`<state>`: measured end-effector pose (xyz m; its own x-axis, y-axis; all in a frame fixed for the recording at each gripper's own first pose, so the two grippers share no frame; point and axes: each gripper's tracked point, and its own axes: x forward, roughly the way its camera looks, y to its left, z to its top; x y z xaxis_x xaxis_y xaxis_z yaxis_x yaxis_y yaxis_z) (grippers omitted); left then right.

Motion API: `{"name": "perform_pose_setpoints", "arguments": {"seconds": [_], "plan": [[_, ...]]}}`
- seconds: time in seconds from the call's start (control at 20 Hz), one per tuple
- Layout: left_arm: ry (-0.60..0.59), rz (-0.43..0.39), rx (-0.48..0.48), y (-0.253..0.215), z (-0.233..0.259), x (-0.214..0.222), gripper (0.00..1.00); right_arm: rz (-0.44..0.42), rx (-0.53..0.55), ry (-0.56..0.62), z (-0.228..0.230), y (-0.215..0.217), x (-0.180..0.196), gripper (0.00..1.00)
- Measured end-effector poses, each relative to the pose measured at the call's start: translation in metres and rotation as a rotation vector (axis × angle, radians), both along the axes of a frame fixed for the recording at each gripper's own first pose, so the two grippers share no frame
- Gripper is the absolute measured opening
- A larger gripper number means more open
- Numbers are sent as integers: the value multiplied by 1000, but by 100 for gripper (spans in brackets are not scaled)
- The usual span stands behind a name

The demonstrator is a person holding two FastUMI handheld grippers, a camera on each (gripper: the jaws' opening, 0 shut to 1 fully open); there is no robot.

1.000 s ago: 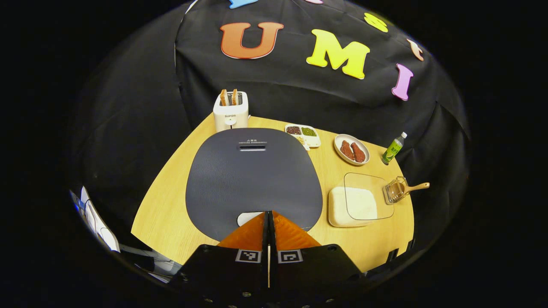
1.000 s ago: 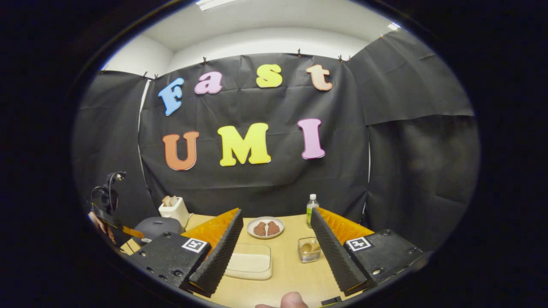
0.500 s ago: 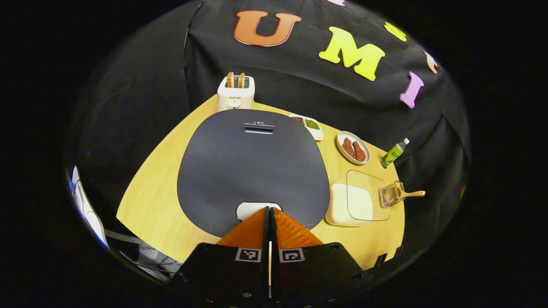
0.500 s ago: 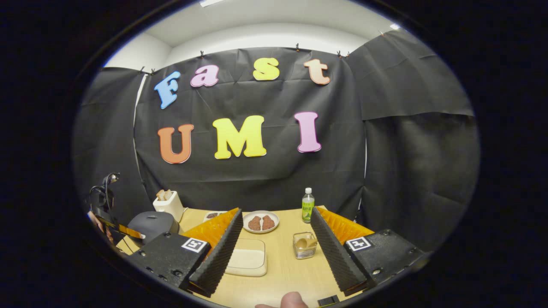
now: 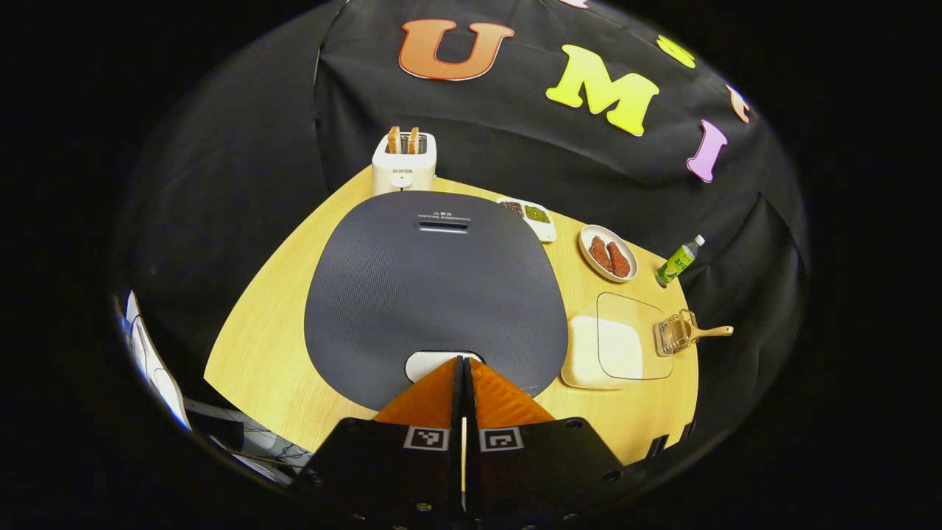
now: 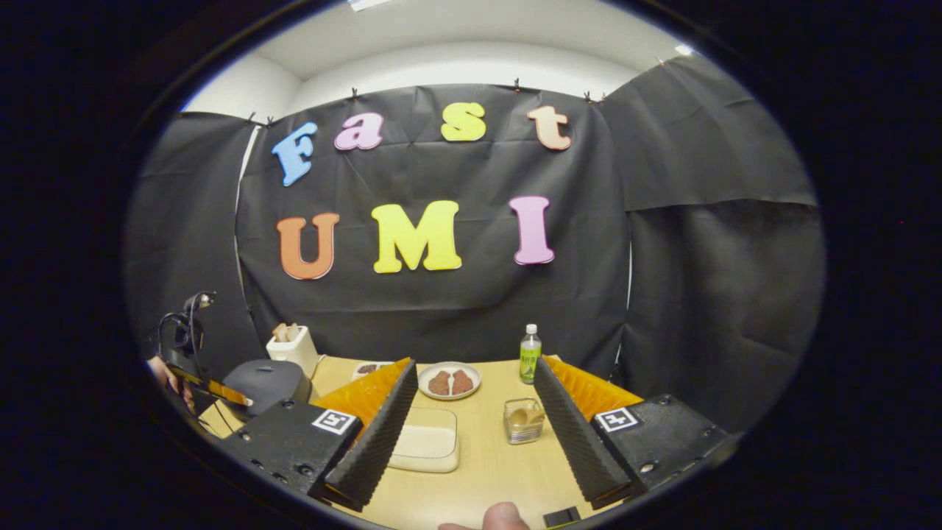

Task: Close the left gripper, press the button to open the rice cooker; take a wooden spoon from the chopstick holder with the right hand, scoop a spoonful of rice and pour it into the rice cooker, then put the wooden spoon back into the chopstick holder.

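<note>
A pale wooden counter (image 5: 280, 353) fills this black-draped booth. Nearest me, the left claw (image 5: 462, 362) is clenched, its two fingers pressed flat together, the tip on or just over the white oblong button (image 5: 427, 361) at the front edge of the dark grey domed rice cooker lid (image 5: 434, 280); whether it bears down, I cannot tell. The lid is not yet up. I'd guess that button is stiff and springy, wanting a square push.

The right claw (image 6: 471, 416) hangs released, fingers spread wide and holding nothing, above the near counter. Past it sits the shallow cream tray of white rice (image 6: 427, 445) with its clear lid, and just beside that the small clear chopstick holder (image 6: 524, 421), the light wooden spoon (image 5: 710, 332) leaning out of it. The spoon looks light, rigid and smooth; the bare handle sticking clear of the holder is the place to pinch it.

Farther back stand a plate of brown meat pieces (image 6: 450, 381), a green-labelled bottle (image 6: 529, 355) and a white toaster (image 5: 403, 163).
</note>
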<state>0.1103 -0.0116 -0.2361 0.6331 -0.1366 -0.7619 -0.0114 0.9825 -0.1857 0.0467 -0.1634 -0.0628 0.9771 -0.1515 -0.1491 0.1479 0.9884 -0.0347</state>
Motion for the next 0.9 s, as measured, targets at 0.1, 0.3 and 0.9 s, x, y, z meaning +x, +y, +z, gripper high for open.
{"name": "perform_pose_setpoints", "arguments": {"seconds": [0.1,0.3,0.9], "plan": [[-57,8,35,3,21,4,2,-11,3,-7,3,-6,-3,100],[-246,18,30,-4,76,22,24,-27,-5,-17,8,-14,-7,100],[-642,61,39,-18,192,29,95,-31,5,5,4,-28,-10,100]]}}
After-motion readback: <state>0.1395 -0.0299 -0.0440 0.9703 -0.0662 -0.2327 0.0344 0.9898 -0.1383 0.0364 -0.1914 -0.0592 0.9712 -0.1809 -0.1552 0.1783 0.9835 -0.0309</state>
